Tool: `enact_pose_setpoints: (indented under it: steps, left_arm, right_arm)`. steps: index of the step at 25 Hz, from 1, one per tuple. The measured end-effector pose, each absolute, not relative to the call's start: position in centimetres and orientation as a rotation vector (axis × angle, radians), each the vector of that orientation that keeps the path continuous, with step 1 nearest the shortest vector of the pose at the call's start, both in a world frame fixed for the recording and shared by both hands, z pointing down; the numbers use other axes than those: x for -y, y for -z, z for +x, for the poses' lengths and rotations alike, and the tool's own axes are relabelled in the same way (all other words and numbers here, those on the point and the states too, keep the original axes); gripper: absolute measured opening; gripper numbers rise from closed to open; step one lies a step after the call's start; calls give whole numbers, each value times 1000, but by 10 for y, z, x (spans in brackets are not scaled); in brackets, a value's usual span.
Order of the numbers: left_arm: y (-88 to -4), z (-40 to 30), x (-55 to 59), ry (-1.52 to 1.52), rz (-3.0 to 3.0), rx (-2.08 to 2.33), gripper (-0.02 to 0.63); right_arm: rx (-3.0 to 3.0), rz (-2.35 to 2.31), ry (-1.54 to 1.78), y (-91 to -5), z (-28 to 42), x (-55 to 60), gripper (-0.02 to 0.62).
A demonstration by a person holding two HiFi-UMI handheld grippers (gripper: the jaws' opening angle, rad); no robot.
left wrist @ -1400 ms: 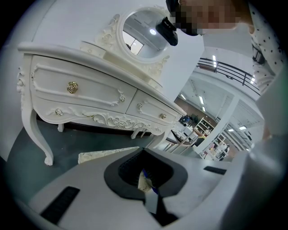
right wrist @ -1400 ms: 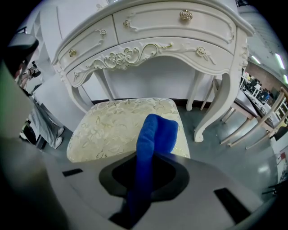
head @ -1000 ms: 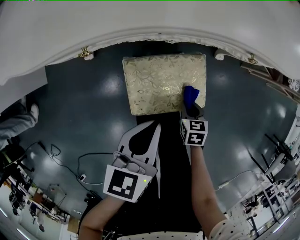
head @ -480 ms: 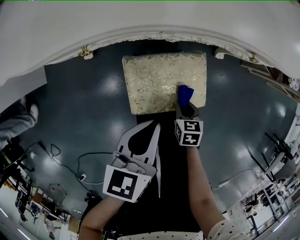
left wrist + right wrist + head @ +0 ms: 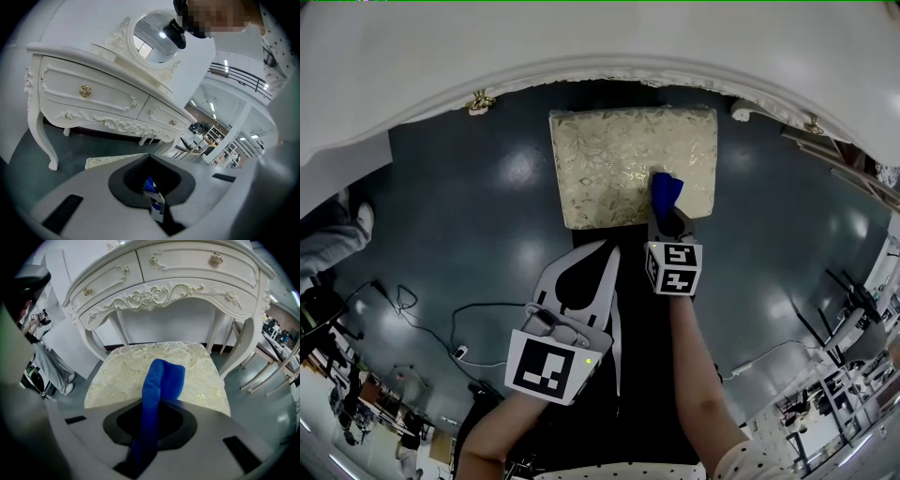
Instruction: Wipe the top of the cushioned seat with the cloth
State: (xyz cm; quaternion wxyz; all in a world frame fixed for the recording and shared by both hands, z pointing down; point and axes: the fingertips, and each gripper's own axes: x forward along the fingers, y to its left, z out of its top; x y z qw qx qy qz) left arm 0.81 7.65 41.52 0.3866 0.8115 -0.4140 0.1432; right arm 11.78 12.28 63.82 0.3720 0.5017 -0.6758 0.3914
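The right tongs (image 5: pixel 668 216) grip a blue cloth (image 5: pixel 665 190) on the near right of the cushioned seat (image 5: pixel 609 159), wiping apparently midway with the left part to cover, while the left tongs (image 5: pixel 612 249) hang closed, empty.

Ceiling lights (image 5: pixel 225 63) throw pale glare patches on the glossy dark floor (image 5: pixel 499 176), and gold threads glint on the cushioned seat (image 5: pixel 119 376). Every view is sharp at centre, bowing into dark vignetted corners.

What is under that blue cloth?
The cushioned seat, its pale floral top showing on both sides of the blue cloth held by the right gripper. The patch directly beneath the cloth is covered.
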Motion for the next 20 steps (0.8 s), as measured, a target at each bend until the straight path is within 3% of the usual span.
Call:
enact_pose_setpoints:
  steps: [20]
  left_arm:
    - [-420,-13,-73,-342,2028,1089,-2]
  right_arm:
    - [1741,1250,-1001,-638,92,-123,63]
